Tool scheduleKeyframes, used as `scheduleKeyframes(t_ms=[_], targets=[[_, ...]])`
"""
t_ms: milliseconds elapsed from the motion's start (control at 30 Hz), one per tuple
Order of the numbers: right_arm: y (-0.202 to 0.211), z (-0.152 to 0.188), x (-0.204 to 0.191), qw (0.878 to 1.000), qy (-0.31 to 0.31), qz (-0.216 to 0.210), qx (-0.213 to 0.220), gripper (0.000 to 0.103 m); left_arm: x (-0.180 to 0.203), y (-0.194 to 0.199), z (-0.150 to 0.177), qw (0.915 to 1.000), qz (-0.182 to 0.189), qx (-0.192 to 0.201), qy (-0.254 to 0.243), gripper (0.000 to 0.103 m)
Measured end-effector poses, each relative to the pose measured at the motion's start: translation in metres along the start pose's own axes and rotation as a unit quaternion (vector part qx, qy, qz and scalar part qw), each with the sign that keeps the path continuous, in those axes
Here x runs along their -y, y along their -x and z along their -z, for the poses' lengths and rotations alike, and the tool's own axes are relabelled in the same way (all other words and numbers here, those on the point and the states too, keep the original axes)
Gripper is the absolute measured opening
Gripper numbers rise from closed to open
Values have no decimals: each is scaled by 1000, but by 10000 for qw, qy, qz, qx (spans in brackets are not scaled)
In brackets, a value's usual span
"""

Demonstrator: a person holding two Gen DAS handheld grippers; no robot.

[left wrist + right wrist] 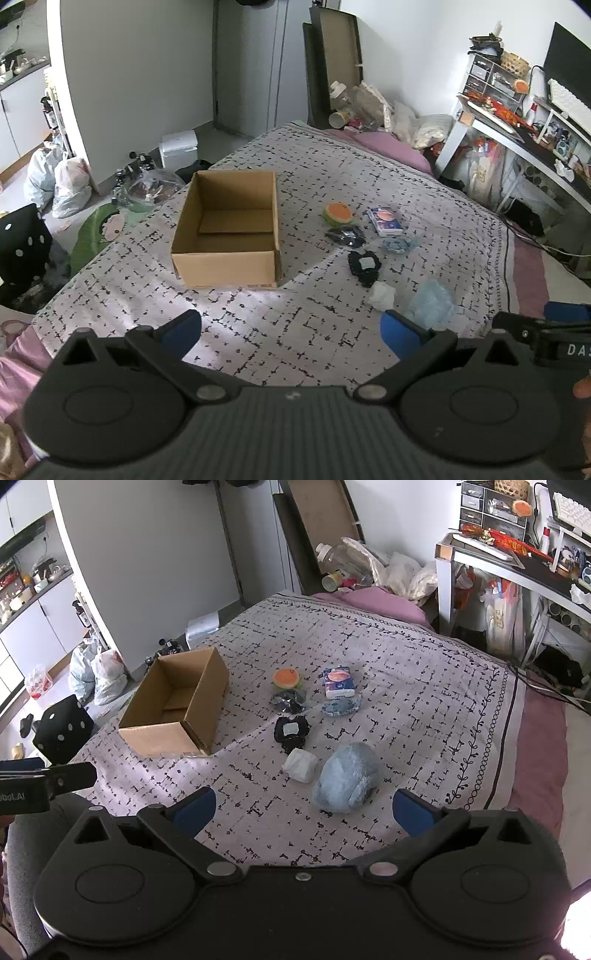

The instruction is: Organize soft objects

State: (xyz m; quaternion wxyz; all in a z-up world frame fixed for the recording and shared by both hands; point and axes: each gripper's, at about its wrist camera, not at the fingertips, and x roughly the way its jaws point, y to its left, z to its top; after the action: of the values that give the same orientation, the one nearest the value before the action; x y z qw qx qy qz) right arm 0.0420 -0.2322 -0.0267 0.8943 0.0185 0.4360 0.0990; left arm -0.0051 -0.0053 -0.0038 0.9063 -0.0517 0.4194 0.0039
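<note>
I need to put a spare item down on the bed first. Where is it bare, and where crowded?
Bare: the bedspread right of the tissue pack out to its vine border, and the near strip before the cardboard box. Crowded: the cluster from the orange toy to the blue plush.

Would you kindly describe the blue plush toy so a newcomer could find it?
On the patterned bedspread, right of the cardboard box, lies a line of small items. The pale blue plush toy is nearest the grippers, beside a white wad; it is the biggest, fluffiest item.

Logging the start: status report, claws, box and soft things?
Both claws open, empty: left claw, right claw. Cardboard box empty. Blue plush nearest. Nothing in the way.
</note>
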Motion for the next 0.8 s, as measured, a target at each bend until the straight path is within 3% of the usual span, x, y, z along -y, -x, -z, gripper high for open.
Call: scheduleKeyframes(t_ms=[800], targets=[[3, -1, 1, 10000, 28, 49, -6, 103, 6, 1, 3, 9998, 88, -18, -176, 102]])
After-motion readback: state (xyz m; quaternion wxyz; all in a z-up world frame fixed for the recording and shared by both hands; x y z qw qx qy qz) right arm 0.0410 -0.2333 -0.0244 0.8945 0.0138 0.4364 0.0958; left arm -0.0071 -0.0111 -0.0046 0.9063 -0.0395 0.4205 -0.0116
